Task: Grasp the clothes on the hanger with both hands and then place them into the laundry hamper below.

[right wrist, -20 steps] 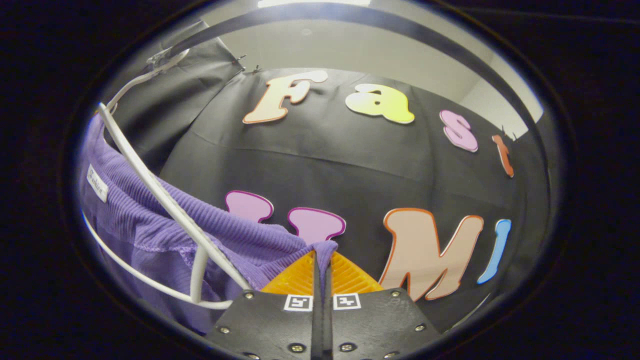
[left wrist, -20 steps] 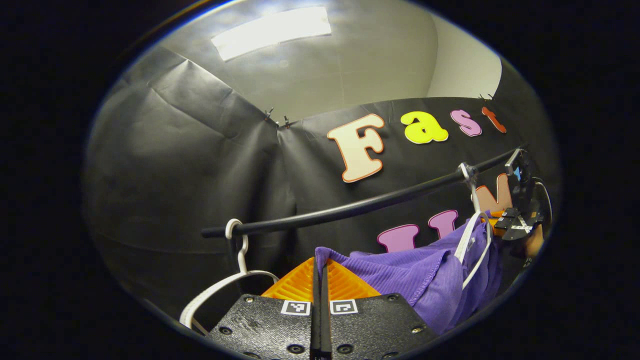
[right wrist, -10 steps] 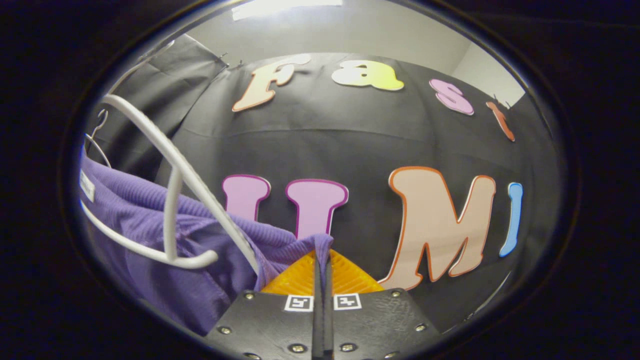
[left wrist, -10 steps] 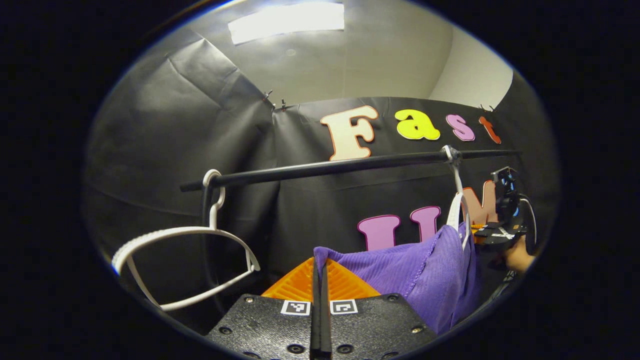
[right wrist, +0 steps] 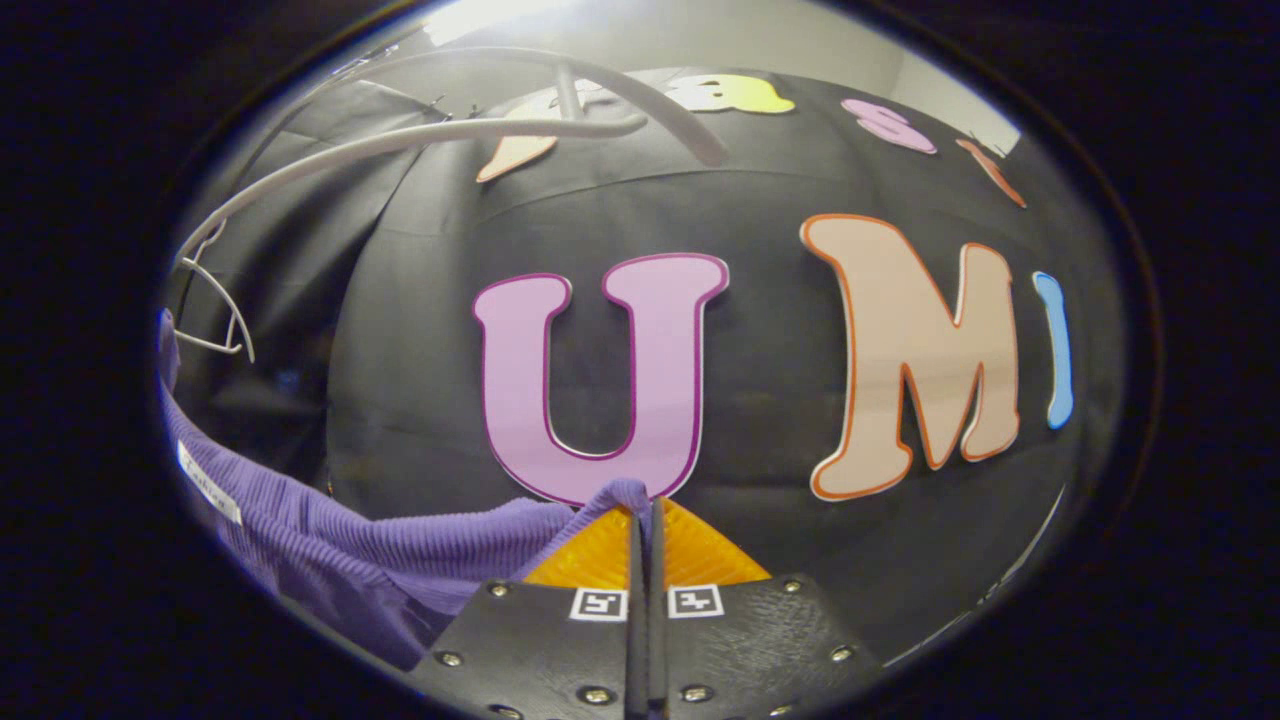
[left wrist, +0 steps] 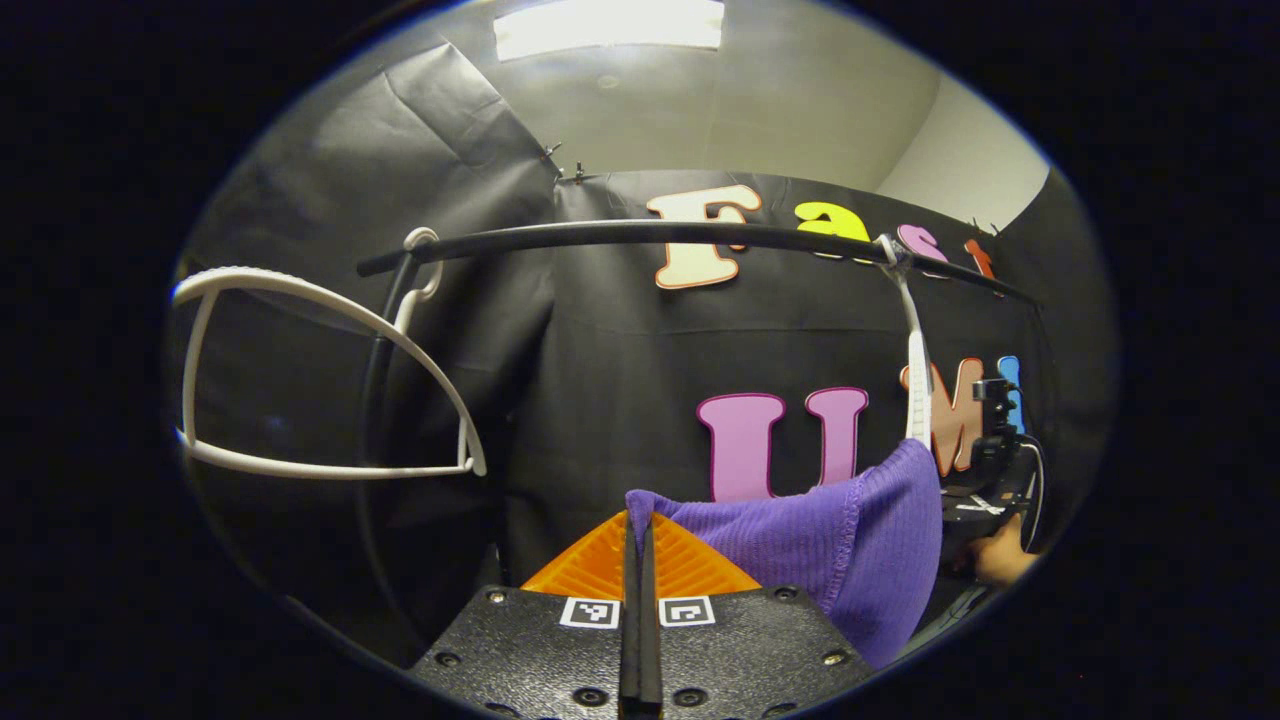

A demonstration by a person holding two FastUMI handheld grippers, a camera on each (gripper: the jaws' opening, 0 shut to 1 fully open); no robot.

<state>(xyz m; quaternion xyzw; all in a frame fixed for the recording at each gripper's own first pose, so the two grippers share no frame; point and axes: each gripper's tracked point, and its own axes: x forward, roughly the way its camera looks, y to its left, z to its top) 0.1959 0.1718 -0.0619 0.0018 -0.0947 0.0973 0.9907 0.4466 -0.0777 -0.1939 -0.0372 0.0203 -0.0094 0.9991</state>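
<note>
Holding: both grippers clamp the purple garment (left wrist: 850, 540), one at each end, below the rail.
Left gripper (left wrist: 638, 525): seen in the left gripper view, its fingers are pressed together on a corner of the purple cloth, which pokes up between the tips.
Right gripper (right wrist: 645, 512): seen in the right gripper view, its fingers are likewise closed on a fold of the same cloth at the tips.
Garment: ribbed purple fabric stretches from the left gripper's tips to the right, then drops in a fold; in the right gripper view it runs off to the lower left, a small white label (right wrist: 208, 483) sewn on it.
Rail (left wrist: 640, 236): black bar crossing above the garment, in front of the black cloth wall.
Empty hanger (left wrist: 320, 390): white, hooked on the rail's left end, tilted sideways.
Second hanger (left wrist: 915, 370): white, hanging from the rail's right part, its lower end just above the cloth's top fold; whether they touch cannot be told.
Far right of the left gripper view: the other gripper's body and a hand (left wrist: 995, 562) holding it, just beyond the garment.
</note>
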